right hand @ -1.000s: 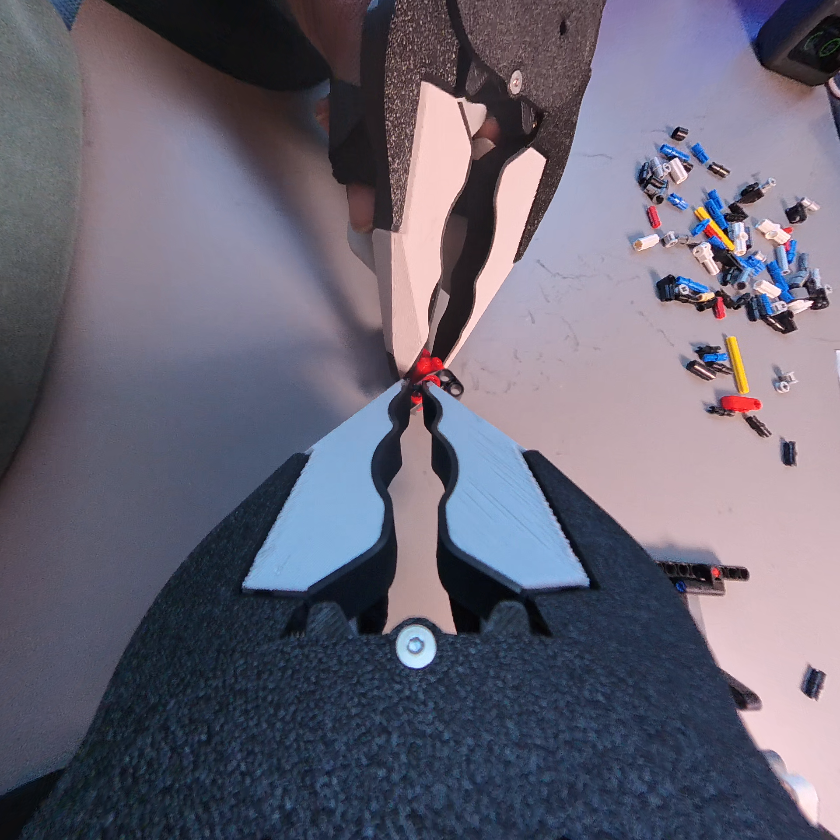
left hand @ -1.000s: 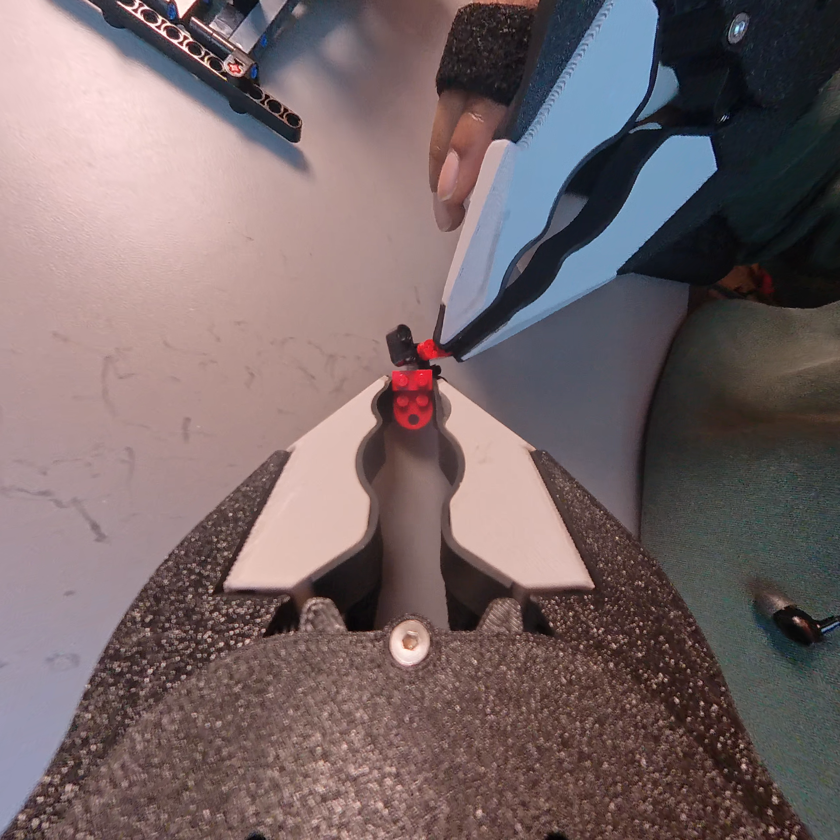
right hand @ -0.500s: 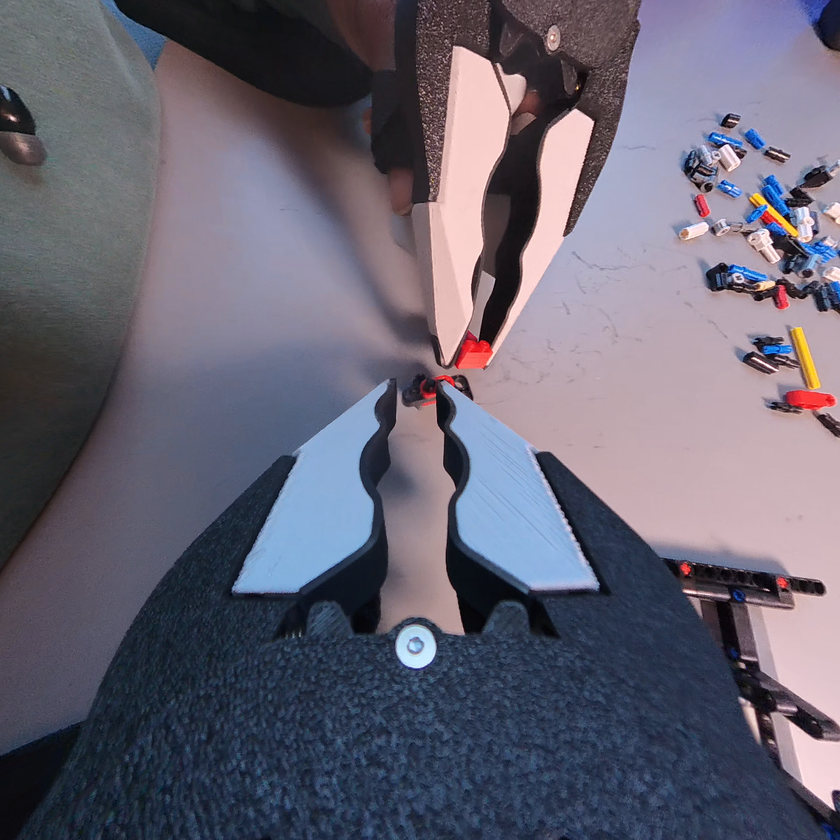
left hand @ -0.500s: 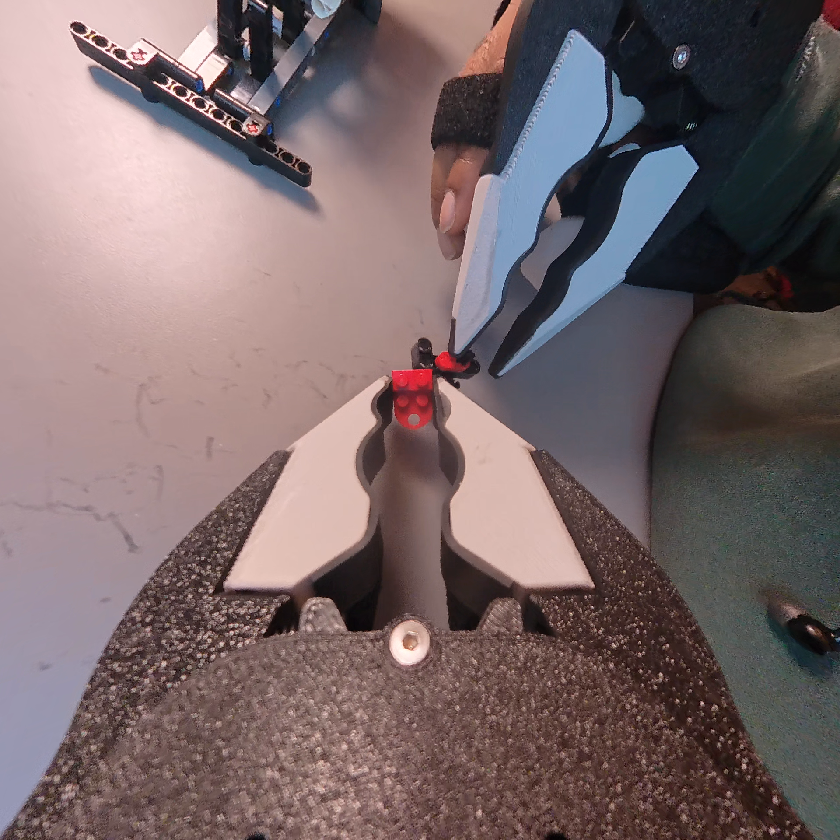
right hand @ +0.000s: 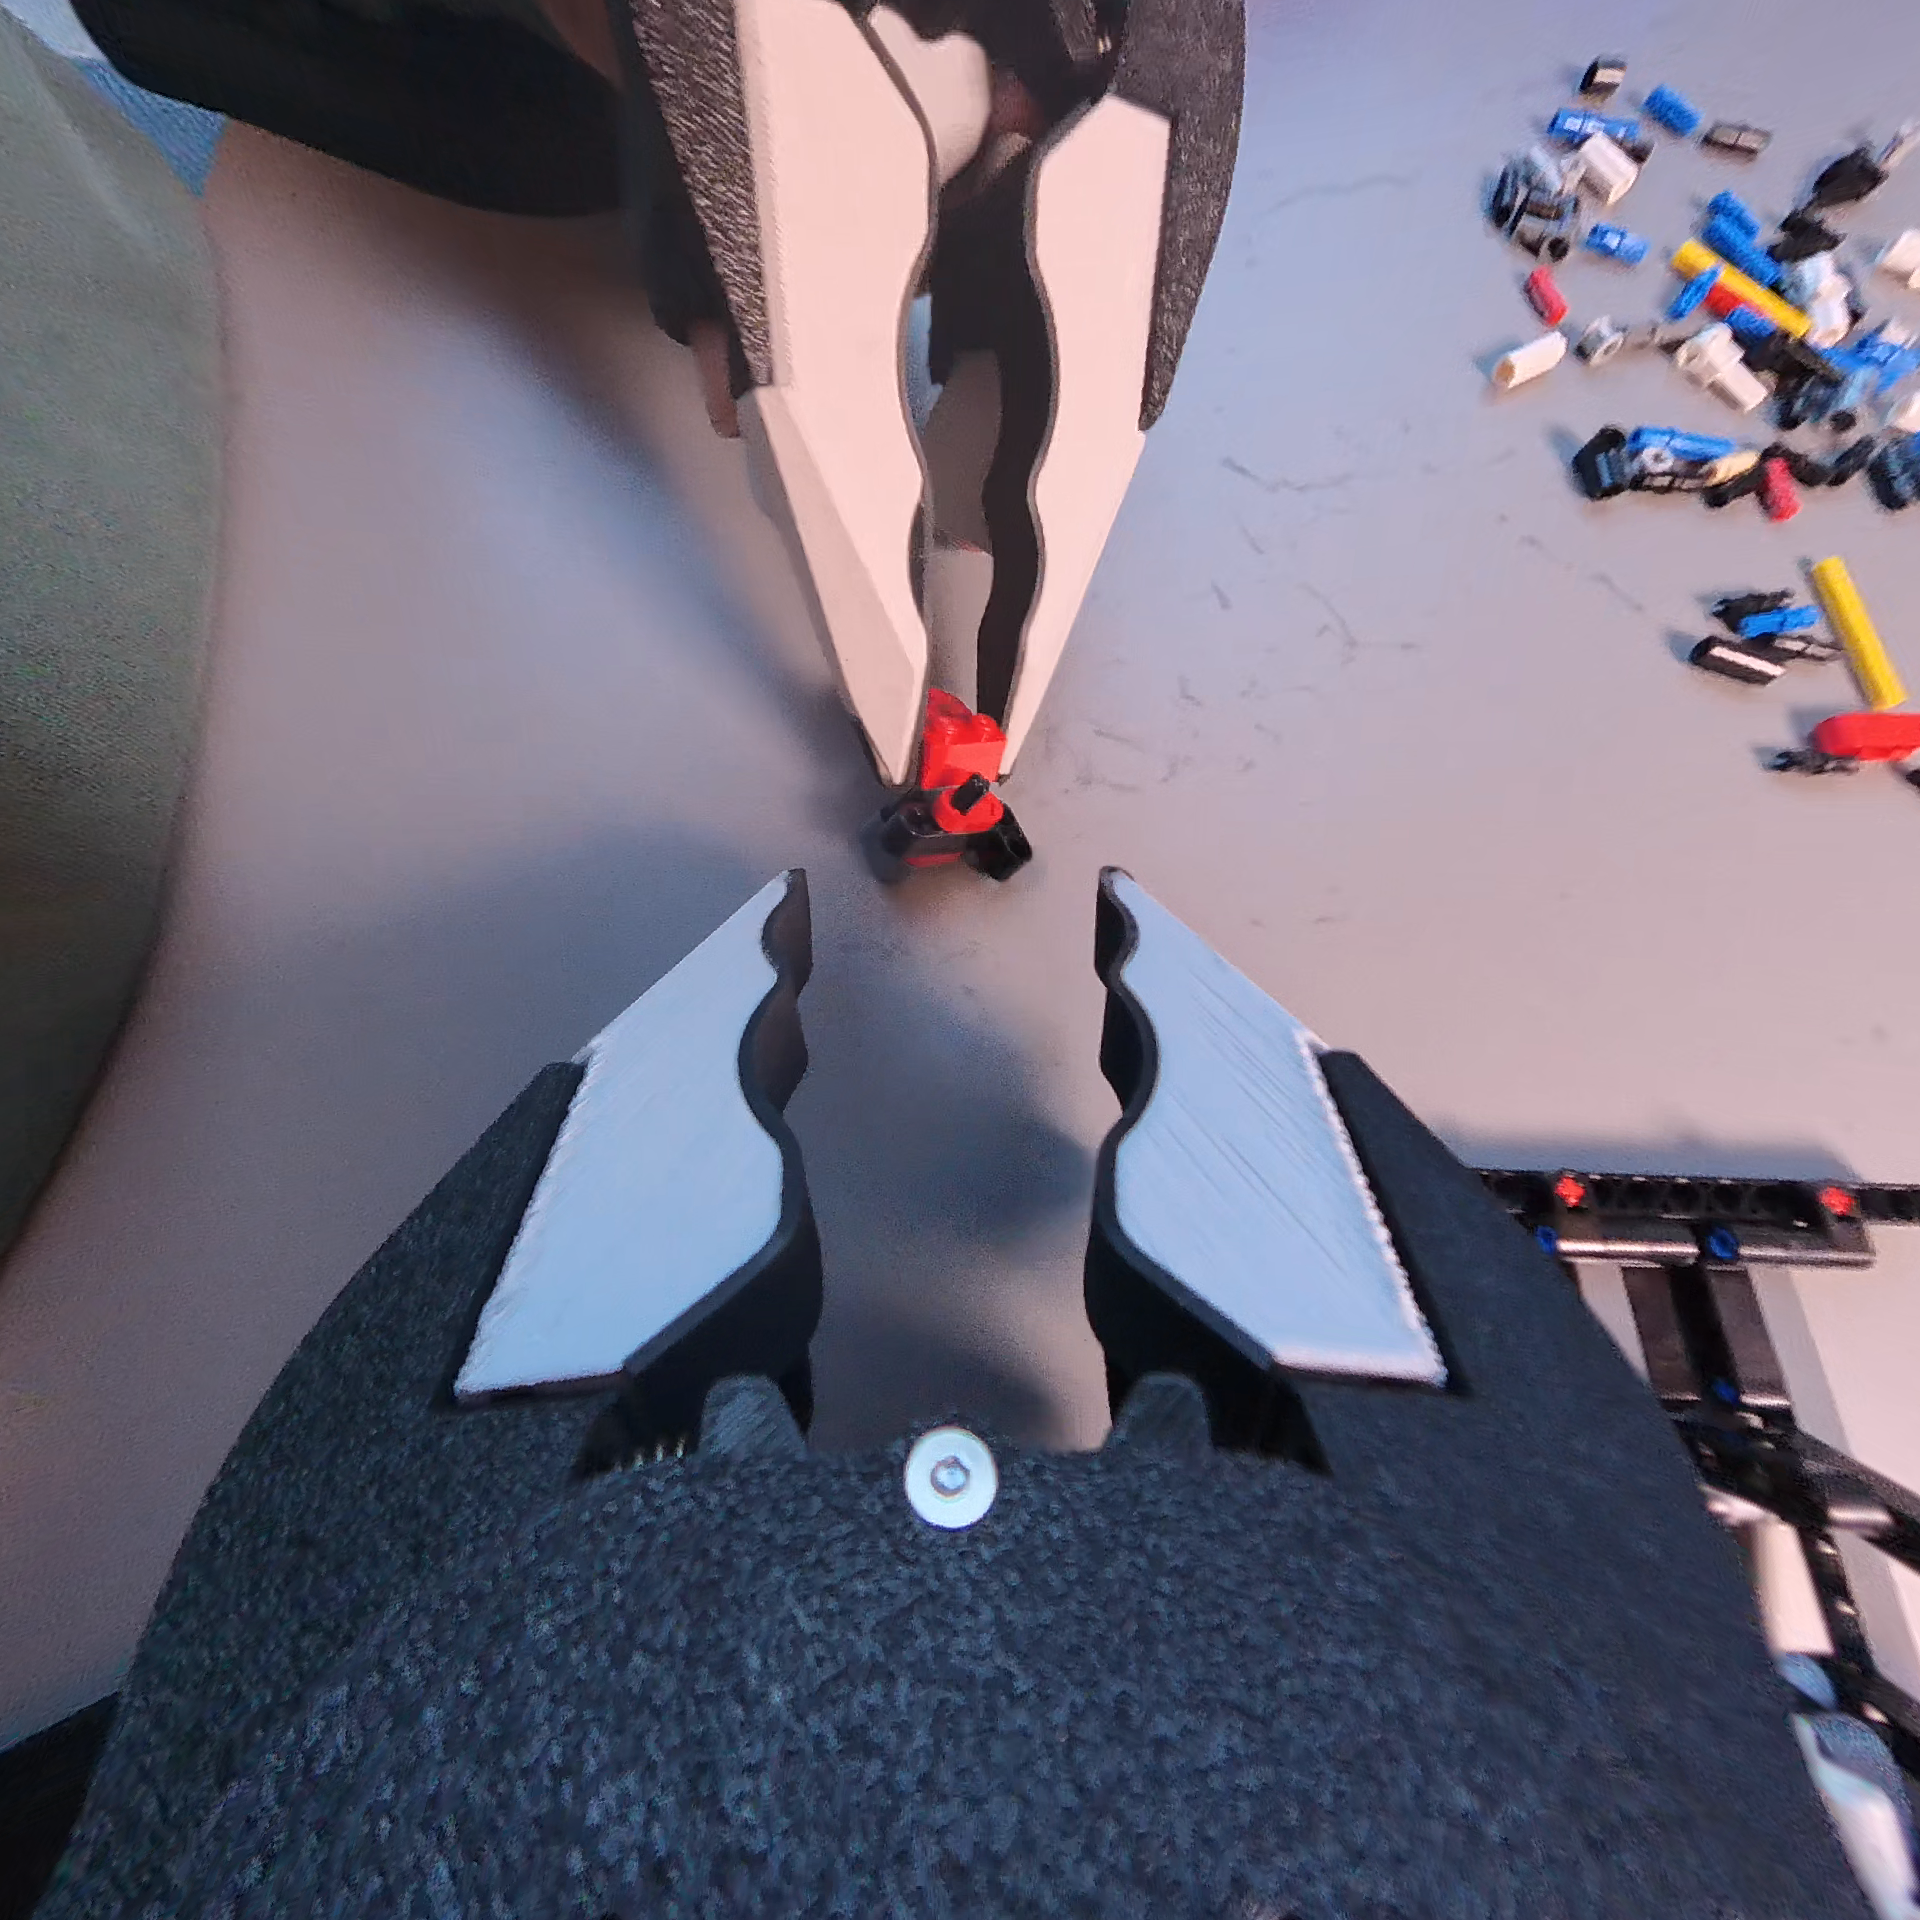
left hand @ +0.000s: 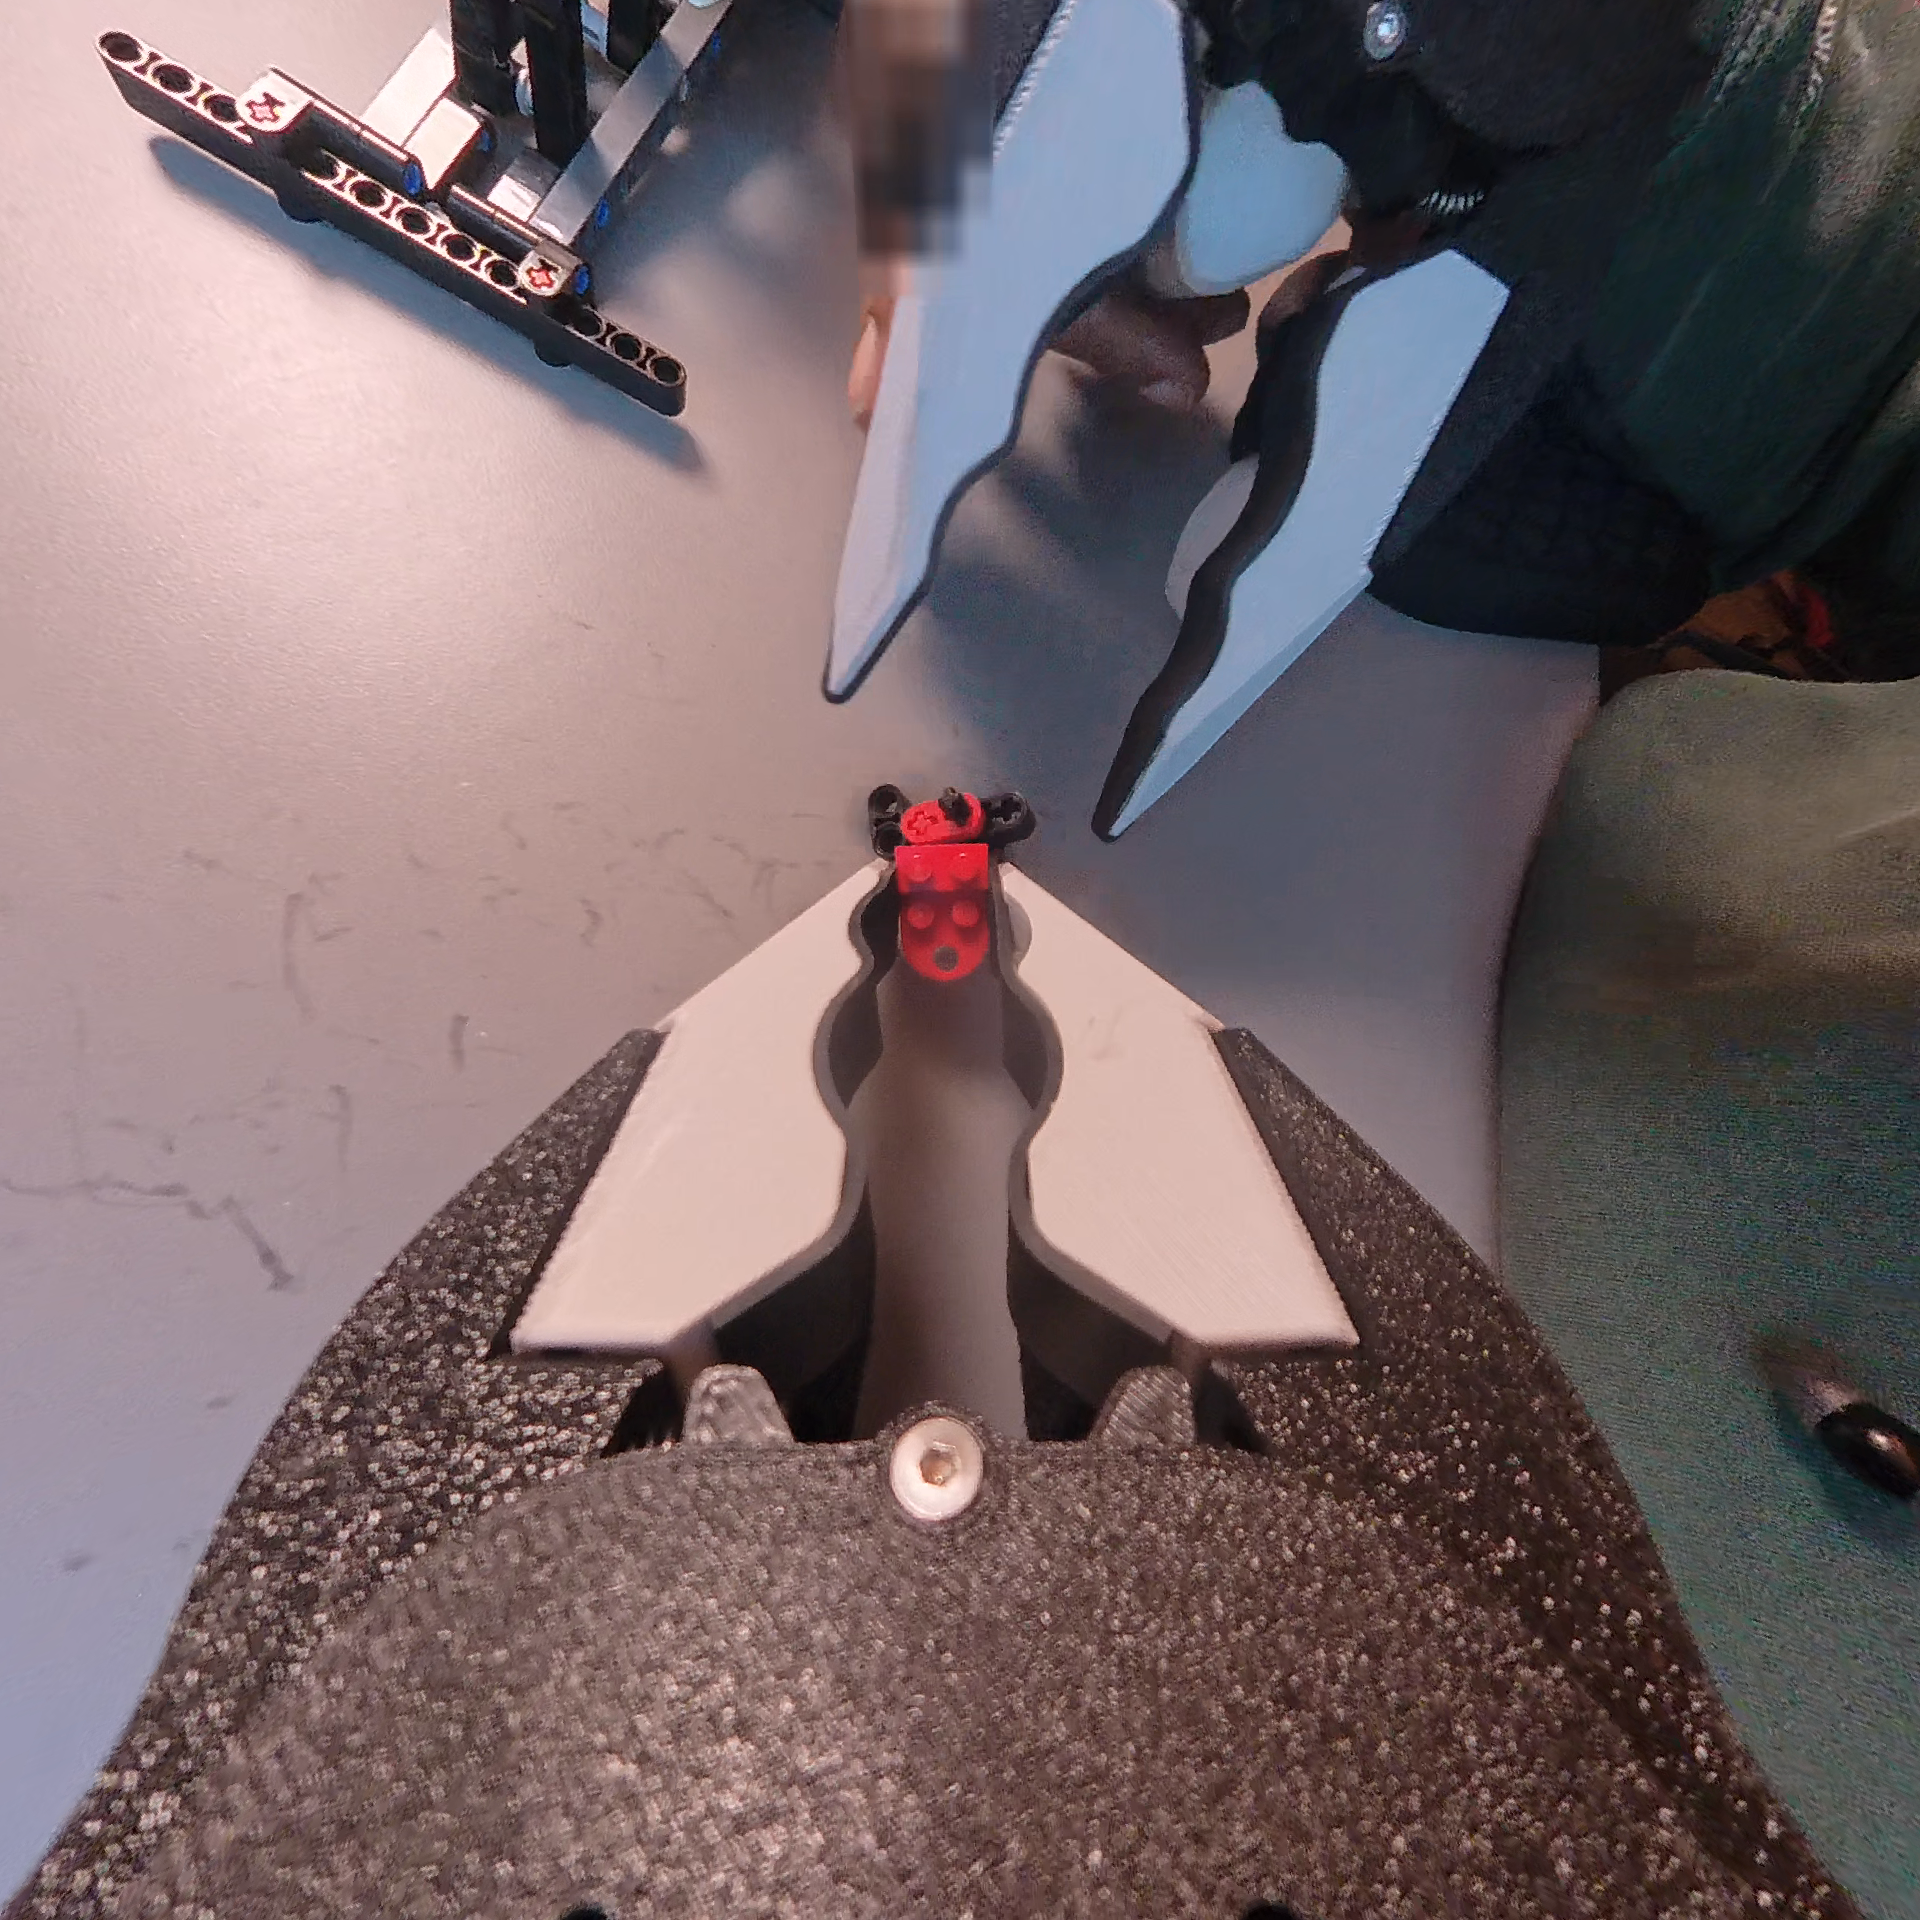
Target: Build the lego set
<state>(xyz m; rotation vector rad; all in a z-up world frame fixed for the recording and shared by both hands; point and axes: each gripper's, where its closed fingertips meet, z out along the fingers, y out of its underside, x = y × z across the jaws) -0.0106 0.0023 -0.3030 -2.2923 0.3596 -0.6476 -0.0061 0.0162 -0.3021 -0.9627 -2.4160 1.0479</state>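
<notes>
Change: right claw [right hand: 951, 883] has let go and drawn back from the small red-and-black lego assembly [right hand: 951, 816]; its jaws, nearly shut a second ago, now stand wide apart and empty.
Left claw: [left hand: 940, 883] pinched shut on the red studded plastic plate [left hand: 943, 920] at its tips; pale smooth fingers [left hand: 727, 1143] with wavy black inner edges, set in a speckled black housing.
Assembly: red plate carries a red rounded piece and black pin connectors at its far end, just beyond the left claw's tips, low over the grey scuffed table [left hand: 364, 779]; contact with the table cannot be told.
Black beam frame: [left hand: 416, 197] long holed black lego beam with grey bars, well beyond the assembly in the left wrist view, cut off by the top edge.
Loose parts: [right hand: 1745, 312] blue, black, white, yellow and red small pieces, far to the right of the assembly in the right wrist view, blurred.
Green fabric: [left hand: 1714, 1143] soft cloth beside the table edge.
</notes>
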